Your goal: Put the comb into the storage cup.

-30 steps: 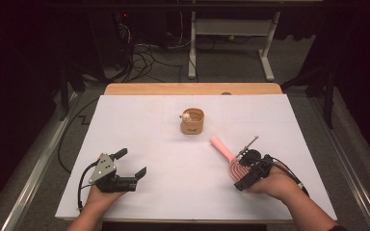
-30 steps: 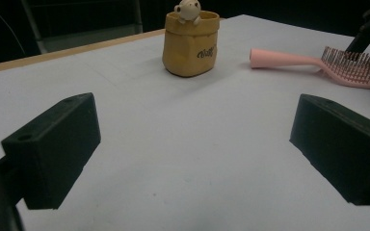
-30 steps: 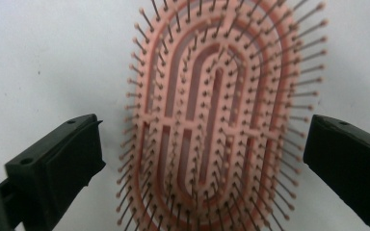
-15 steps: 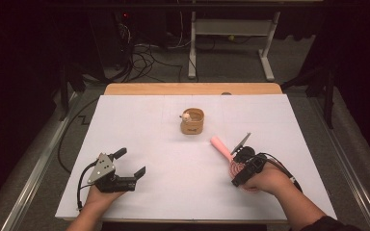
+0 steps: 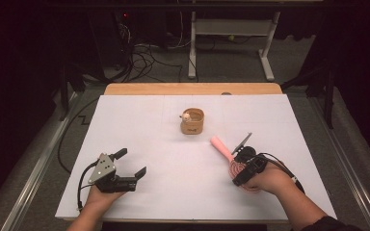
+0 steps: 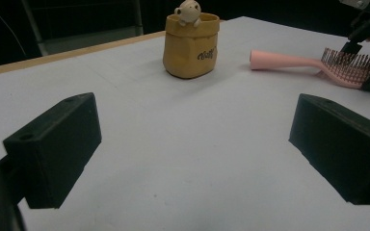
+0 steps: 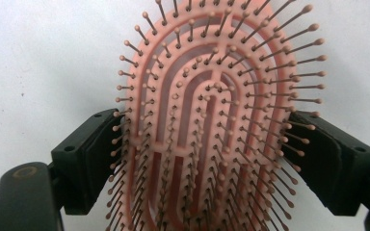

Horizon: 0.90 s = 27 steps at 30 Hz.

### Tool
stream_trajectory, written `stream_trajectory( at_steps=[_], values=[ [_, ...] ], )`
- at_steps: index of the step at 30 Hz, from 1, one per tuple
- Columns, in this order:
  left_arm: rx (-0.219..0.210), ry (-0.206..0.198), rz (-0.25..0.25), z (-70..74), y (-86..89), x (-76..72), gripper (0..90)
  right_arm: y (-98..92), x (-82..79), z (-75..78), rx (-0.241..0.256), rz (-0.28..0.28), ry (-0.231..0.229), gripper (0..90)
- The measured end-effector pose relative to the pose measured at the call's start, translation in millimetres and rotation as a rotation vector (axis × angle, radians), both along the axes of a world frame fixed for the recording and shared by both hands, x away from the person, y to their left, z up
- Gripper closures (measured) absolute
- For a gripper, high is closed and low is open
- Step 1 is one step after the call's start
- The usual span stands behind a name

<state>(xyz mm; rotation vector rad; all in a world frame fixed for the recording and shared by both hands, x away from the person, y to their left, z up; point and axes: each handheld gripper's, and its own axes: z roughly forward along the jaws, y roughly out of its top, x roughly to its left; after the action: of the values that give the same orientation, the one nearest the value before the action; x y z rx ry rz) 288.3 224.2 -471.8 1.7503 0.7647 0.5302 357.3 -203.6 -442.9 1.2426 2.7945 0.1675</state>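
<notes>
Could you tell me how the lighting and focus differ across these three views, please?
High view: white table cover bright, surroundings nearly black. Left gripper view: tan pot sharp, near black jaws soft. Right gripper view: pink hairbrush evenly lit, its nearest bristles slightly blurred.

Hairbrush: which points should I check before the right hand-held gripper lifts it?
1. Jaws of the right hand-held gripper on both sides of the hairbrush head: ok.
2. Jaws pressing firmly on the head: cannot tell.
3. Hairbrush flat on the table, bristles up: ok.
4. Handle free, apart from the pot: ok.
5. Left hand-held gripper open, far from the hairbrush: ok.
</notes>
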Motion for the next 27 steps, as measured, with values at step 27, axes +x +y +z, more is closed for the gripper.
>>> stream_trajectory(
  at_steps=[27],
  values=[
    [0.009, 0.002, -0.006, -0.8, -0.3, 0.3, 5.8, 1.3, 12.3, 3.1, 0.015, -0.062, 0.069, 18.6]
  ],
)
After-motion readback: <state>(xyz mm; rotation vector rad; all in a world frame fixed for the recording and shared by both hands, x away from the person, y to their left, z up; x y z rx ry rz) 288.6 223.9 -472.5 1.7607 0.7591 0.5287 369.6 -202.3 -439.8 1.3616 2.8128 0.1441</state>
